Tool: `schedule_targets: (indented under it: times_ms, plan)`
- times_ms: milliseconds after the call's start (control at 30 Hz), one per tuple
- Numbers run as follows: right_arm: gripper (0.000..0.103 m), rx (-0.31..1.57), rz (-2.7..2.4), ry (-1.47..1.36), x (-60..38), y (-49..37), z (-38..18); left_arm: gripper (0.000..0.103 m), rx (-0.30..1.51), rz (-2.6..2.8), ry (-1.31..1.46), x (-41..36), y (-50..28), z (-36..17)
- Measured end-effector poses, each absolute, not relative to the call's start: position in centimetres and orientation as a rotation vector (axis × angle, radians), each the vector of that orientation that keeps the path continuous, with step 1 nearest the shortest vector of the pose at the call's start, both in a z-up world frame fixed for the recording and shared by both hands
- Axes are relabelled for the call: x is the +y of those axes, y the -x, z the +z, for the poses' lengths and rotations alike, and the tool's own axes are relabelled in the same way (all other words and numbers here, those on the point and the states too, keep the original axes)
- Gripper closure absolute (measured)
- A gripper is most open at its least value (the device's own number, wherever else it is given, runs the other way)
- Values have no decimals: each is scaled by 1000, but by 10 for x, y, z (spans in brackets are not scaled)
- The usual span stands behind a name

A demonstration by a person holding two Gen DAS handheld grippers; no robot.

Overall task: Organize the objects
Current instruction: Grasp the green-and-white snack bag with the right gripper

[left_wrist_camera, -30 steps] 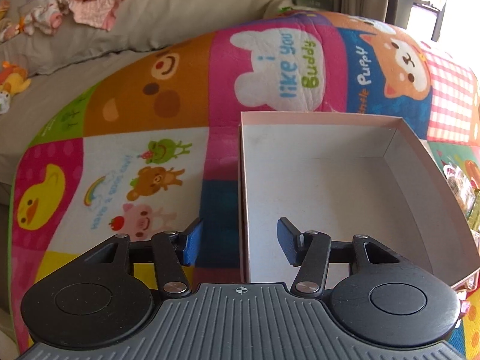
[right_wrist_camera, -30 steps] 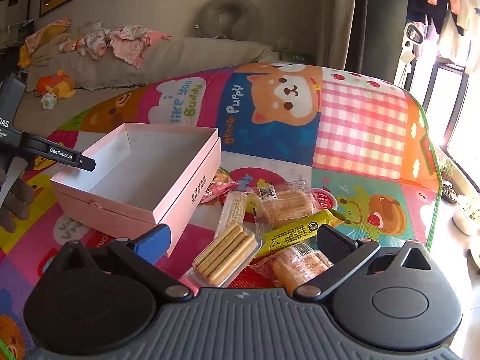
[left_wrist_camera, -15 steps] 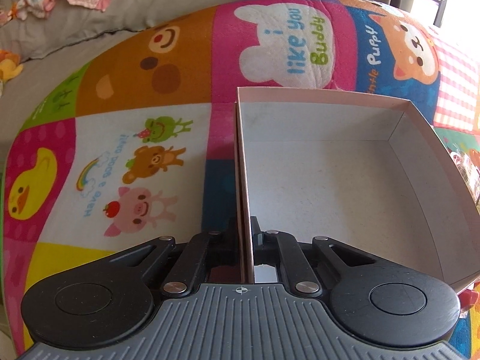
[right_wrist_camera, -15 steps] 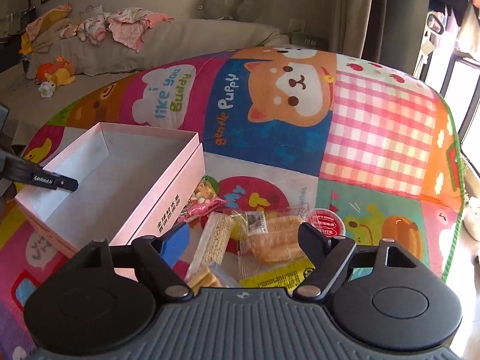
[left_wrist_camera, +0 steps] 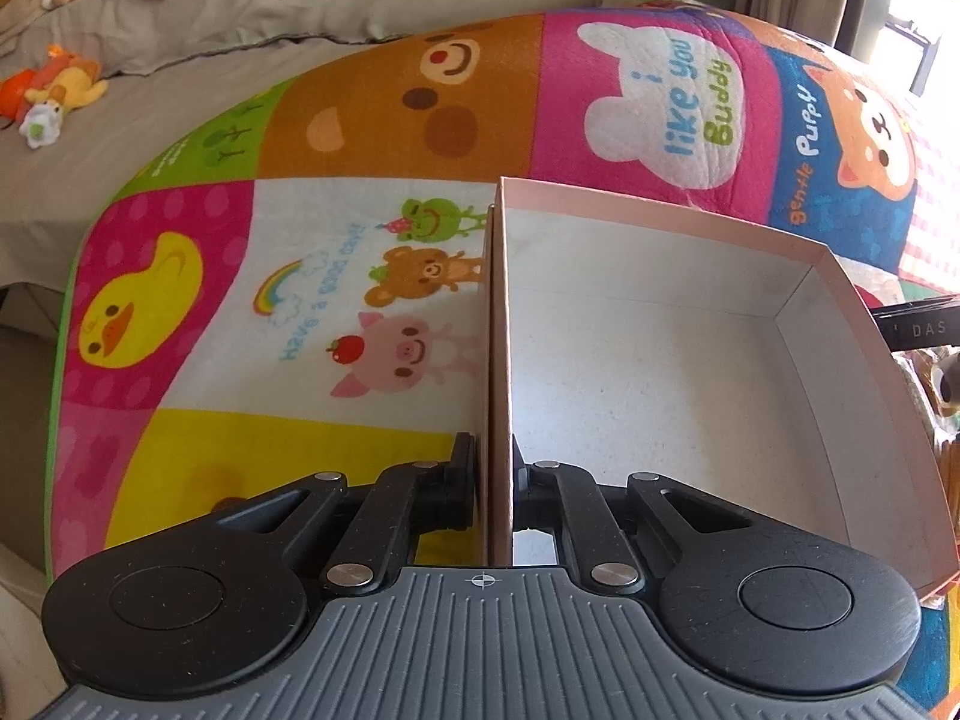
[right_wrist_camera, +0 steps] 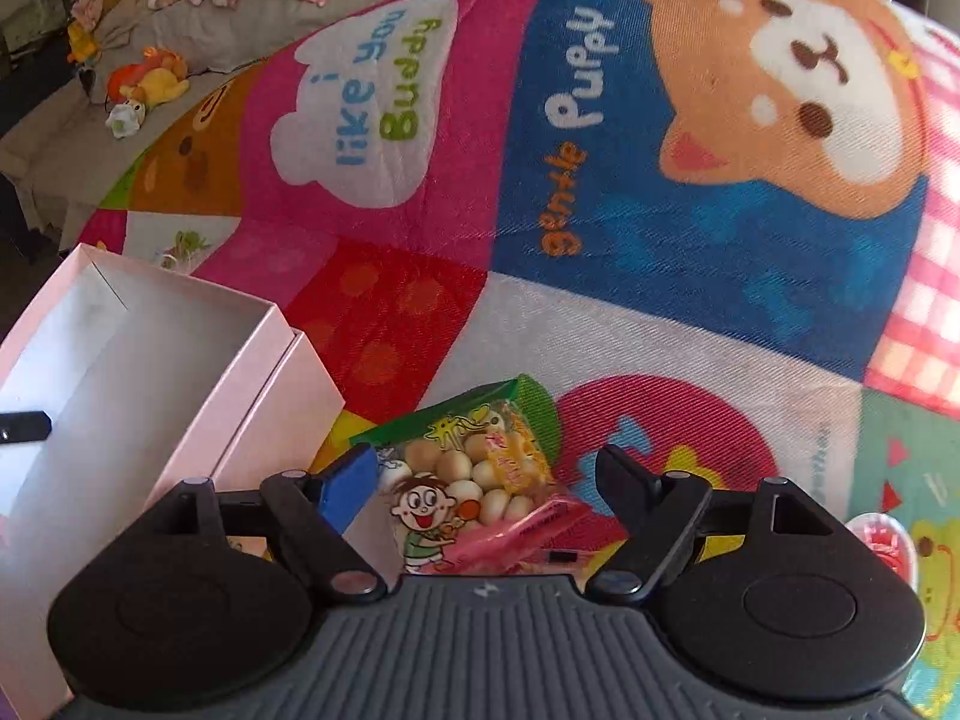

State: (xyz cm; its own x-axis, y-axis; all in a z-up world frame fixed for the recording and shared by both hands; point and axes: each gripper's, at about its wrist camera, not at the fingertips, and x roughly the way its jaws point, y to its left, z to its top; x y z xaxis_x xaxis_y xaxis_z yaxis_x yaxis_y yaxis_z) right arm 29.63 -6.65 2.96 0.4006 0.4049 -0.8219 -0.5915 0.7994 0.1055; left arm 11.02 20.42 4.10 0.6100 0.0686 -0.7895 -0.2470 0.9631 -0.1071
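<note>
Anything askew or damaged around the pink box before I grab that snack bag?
Nothing looks damaged or spilled. The pink box sits open and empty, its left wall clamped by the left gripper. The snack bag lies sealed on the mat beside the box, between the open fingers of the right gripper.

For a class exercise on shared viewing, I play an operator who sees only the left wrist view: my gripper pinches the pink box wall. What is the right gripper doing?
Observer: The right gripper is open, its fingers either side of a snack bag of small round biscuits.
Operator: Where is that bag relative to the pink box?
Observer: On the play mat, just outside the pink box, by its corner.
Operator: Can my gripper be seen from there?
Observer: Only a dark tip of the left gripper shows over the box at the left edge.
</note>
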Motion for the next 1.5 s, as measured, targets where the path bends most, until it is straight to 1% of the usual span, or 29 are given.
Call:
schedule_targets:
  times_ms: [67,100,133,200,267,367,400,467,533,600,700,833,867,900,933,1000,1033,1067,1100,1133,1200,1267,1300,1500]
  plan:
    - [35,969,640,210,-68,-290,34,93,895,182,231,203,-110,40]
    - [49,965,643,205,-72,-285,39,92,894,180,237,202,-110,40]
    - [66,951,638,197,-78,-278,46,92,894,178,241,199,-111,39]
    - [81,934,630,170,-95,-266,61,91,894,165,250,194,-113,38]
    - [82,896,601,165,-114,-250,76,90,890,145,257,185,-117,36]
    - [81,838,524,238,-137,-218,92,90,880,122,265,172,-123,35]
    - [80,832,516,254,-142,-205,95,90,877,111,265,167,-125,34]
    - [70,840,526,251,-150,-183,95,90,874,94,264,159,-129,33]
    - [48,864,524,233,-156,-167,90,90,874,80,263,151,-133,33]
    - [44,905,518,200,-157,-159,81,90,877,74,259,147,-135,33]
    - [44,952,492,152,-156,-160,63,90,885,65,257,147,-132,33]
    - [44,815,457,165,-150,-167,71,90,888,68,256,150,-124,33]
    - [44,804,473,146,-148,-174,75,90,887,70,256,150,-123,33]
    - [47,812,487,106,-147,-184,78,90,888,72,257,150,-123,32]
    - [54,830,493,54,-147,-196,80,90,888,75,257,150,-122,32]
    - [64,870,472,-22,-144,-218,77,90,886,77,255,149,-121,31]
    - [66,878,449,-26,-140,-226,74,89,885,76,257,150,-121,31]
    - [67,884,432,-13,-136,-232,70,89,886,76,261,150,-120,31]
    - [70,895,413,1,-133,-237,64,89,887,76,263,149,-120,31]
    - [76,913,407,5,-130,-242,59,89,888,76,264,149,-119,31]
    - [78,928,410,-15,-130,-247,52,88,889,77,265,149,-119,32]
    - [83,913,409,-19,-134,-242,56,88,890,79,277,149,-119,32]
    - [85,899,407,-11,-136,-236,62,88,890,81,282,150,-119,32]
    - [87,810,426,103,-168,-174,111,88,886,91,288,147,-116,31]
